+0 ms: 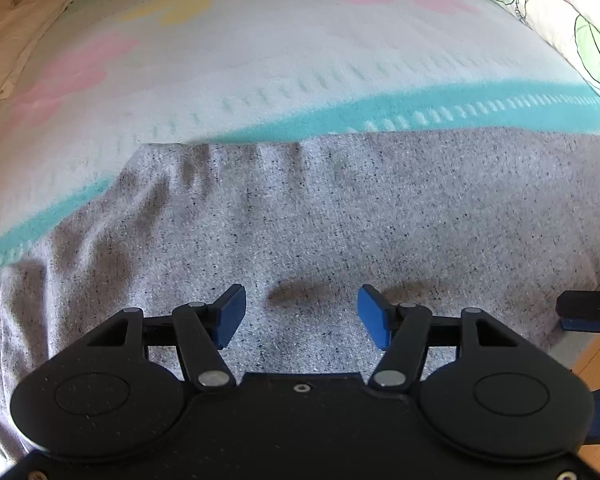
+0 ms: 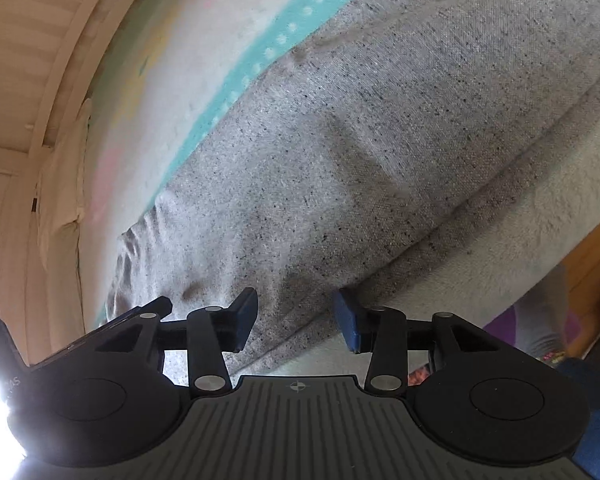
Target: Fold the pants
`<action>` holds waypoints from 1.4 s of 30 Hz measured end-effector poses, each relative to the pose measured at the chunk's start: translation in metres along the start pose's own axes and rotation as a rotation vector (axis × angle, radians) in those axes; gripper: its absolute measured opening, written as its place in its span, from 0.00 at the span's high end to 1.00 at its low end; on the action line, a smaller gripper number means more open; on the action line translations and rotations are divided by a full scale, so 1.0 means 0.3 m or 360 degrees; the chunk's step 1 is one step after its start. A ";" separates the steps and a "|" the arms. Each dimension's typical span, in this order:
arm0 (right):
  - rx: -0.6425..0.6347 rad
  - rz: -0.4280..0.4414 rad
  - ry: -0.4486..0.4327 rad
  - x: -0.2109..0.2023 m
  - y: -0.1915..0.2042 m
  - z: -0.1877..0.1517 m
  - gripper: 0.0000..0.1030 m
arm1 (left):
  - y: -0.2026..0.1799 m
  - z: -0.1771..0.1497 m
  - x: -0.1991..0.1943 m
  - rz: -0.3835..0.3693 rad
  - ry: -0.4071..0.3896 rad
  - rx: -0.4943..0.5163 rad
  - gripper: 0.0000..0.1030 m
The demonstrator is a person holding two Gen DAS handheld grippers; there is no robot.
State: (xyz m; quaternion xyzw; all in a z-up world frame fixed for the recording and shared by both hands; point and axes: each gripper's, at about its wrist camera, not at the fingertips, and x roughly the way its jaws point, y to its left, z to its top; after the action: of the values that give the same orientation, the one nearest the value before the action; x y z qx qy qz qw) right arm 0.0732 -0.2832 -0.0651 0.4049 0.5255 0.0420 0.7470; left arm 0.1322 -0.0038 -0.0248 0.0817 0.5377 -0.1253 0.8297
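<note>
The grey speckled pants [image 1: 320,216] lie flat on a pastel blanket [image 1: 260,60], with the gathered waistband at the far left. My left gripper [image 1: 302,316] is open, low over the pants near their near edge, holding nothing. My right gripper [image 2: 296,316] is open and straddles the near edge of the pants [image 2: 360,140], one finger over the cloth and one over the blanket. The right gripper also shows at the right edge of the left wrist view [image 1: 588,312].
A floral pillow [image 1: 548,20] lies at the far right of the bed. A beige sheet [image 1: 16,48] and wooden slats lie at the far left. Wooden floor [image 1: 596,364] shows past the bed's near edge, with a foot in a sock [image 2: 540,320].
</note>
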 end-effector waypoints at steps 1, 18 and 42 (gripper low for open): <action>0.0010 0.0002 0.0005 -0.006 -0.002 -0.002 0.59 | 0.004 0.000 0.000 -0.0005 0.0004 -0.0007 0.37; -0.0072 0.0012 -0.0056 0.035 0.033 -0.015 0.96 | -0.016 -0.002 0.018 0.0004 0.0016 0.0017 0.37; -0.0609 -0.0455 -0.0091 -0.014 0.130 0.080 0.82 | -0.058 -0.081 0.039 0.0040 0.0052 0.0124 0.33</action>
State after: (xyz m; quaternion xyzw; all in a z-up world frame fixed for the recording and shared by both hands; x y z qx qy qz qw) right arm 0.1051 -0.2728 -0.0338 0.1786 0.5387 0.0232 0.8230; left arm 0.1105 -0.0153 -0.0455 0.1228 0.5448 -0.1345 0.8185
